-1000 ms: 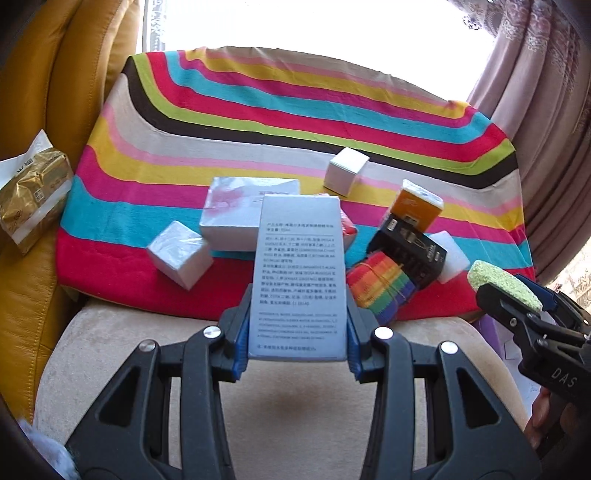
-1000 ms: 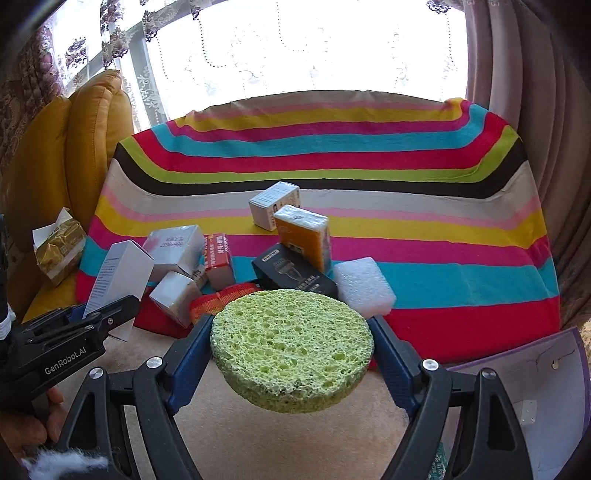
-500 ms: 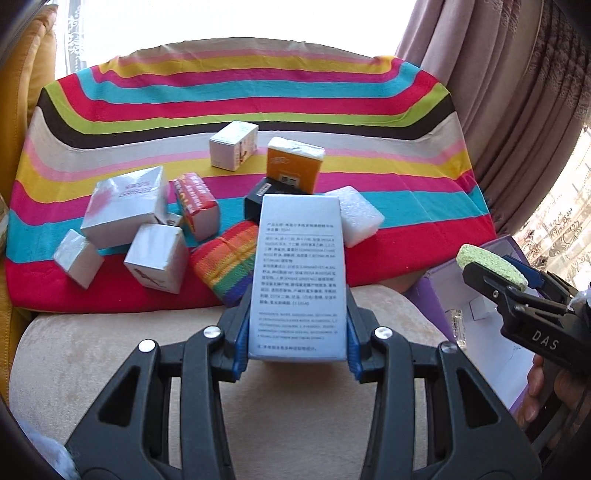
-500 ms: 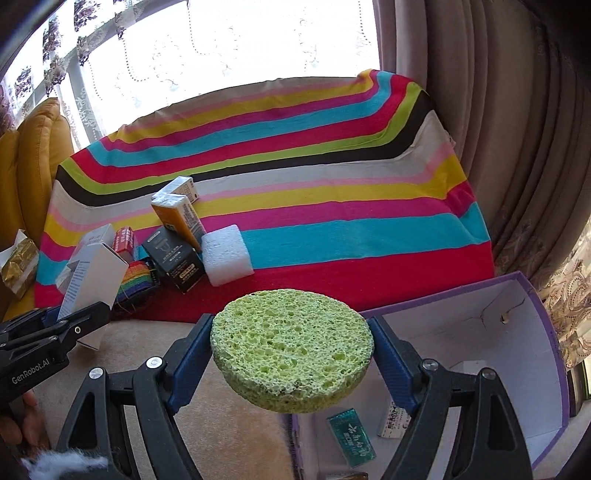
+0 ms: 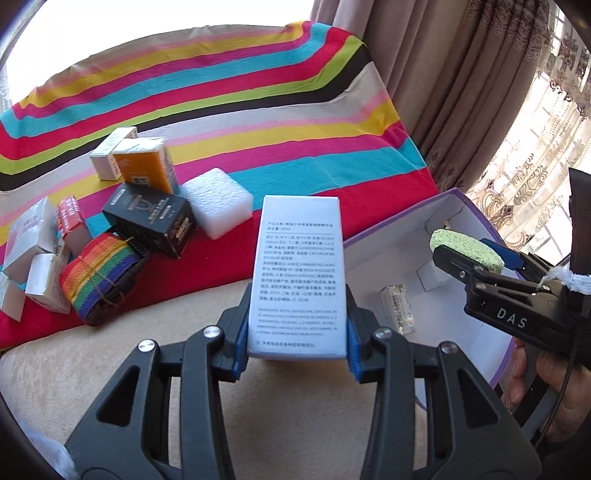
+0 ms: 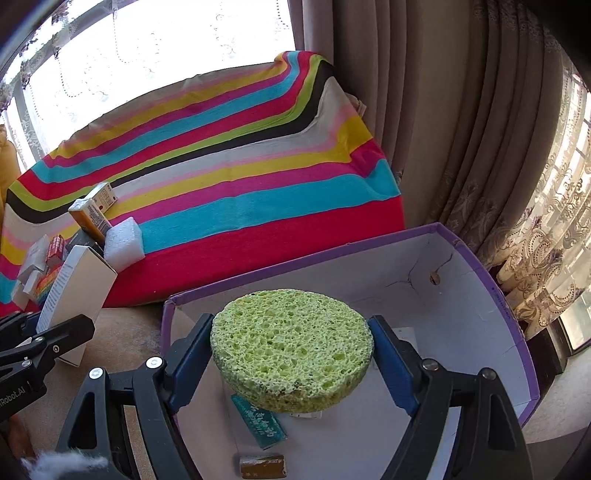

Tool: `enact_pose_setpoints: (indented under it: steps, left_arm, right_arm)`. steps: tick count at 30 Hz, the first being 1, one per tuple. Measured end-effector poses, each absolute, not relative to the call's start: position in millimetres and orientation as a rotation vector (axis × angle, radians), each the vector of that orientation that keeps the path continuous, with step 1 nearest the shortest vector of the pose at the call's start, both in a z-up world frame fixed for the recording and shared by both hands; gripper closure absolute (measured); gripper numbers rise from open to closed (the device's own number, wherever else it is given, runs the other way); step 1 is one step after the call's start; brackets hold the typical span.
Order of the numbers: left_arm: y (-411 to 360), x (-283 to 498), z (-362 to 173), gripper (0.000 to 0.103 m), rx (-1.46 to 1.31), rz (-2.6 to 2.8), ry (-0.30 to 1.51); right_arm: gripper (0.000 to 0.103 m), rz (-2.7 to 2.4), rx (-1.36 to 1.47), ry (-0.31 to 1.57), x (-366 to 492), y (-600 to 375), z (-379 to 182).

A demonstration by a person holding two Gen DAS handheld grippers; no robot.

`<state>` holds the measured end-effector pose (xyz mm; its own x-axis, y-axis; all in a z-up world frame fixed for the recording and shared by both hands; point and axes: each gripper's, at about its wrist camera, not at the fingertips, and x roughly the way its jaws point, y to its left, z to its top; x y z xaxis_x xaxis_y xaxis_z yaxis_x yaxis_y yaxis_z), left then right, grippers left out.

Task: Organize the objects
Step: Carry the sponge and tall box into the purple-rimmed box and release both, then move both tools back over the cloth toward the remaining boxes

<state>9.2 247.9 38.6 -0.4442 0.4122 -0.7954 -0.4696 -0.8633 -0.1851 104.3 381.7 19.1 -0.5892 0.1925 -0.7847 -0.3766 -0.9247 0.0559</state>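
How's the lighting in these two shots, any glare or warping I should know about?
Left wrist view: window blown out white, printed white box still legible, fisheye bends the striped blanket. Right wrist view: window also overexposed, green sponge evenly lit and sharp, dark vignette at the corners.

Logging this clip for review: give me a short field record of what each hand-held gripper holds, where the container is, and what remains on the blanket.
left hand-held gripper: shut on white printed carton, upright
right hand-held gripper: shut on green round sponge, above the box
container: purple-edged white box, open, a few small packets inside
on striped blanket: black box, orange box, white foam block, rainbow strap roll, several small white cartons
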Motion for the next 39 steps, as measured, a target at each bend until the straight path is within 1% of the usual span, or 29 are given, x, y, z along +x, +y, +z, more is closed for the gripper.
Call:
enact_pose_setpoints:
  steps: [9, 10, 11, 13, 19, 27, 31, 39]
  left_arm:
    - [291.1, 18.3, 34.5, 0.057, -1.242, 2.127, 0.093]
    - [293.8, 19.2, 33.9, 0.048, -1.247, 2.100, 0.089]
    - [295.8, 20.0, 33.8, 0.035, -1.249, 2.091, 0.090]
    - [294.3, 21.9, 37.6, 0.027, -1.229, 2.113, 0.091]
    - [276.3, 22.1, 44.2, 0.027, -1.232, 2.153, 0.058]
    - [237.7, 16.2, 44.7, 0.027, -1.259, 2.243, 0.001]
    - [204.9, 11.5, 46.8, 0.027, -1.273, 2.301, -0.068]
    - [128.6, -1.4, 44.1, 0.027, -1.343, 2.430, -0.268]
  right_arm:
    - [0.020, 2.449, -1.170, 0.364, 121.2, 410.6, 17.4]
    - [0.020, 2.445, -1.170, 0.367, 121.3, 412.2, 17.4]
    - [0.020, 2.437, -1.173, 0.367, 121.3, 413.2, 17.3]
    - [0.019, 2.429, -1.175, 0.366, 120.8, 414.7, 17.0]
    - [0.017, 2.457, -1.183, 0.406, 117.3, 410.0, 17.1]
    - [0.017, 2.519, -1.216, 0.403, 103.8, 382.2, 20.0]
    - [0.017, 2.561, -1.243, 0.390, 93.5, 359.8, 21.3]
    - [0.017, 2.647, -1.307, 0.351, 71.5, 312.2, 24.4]
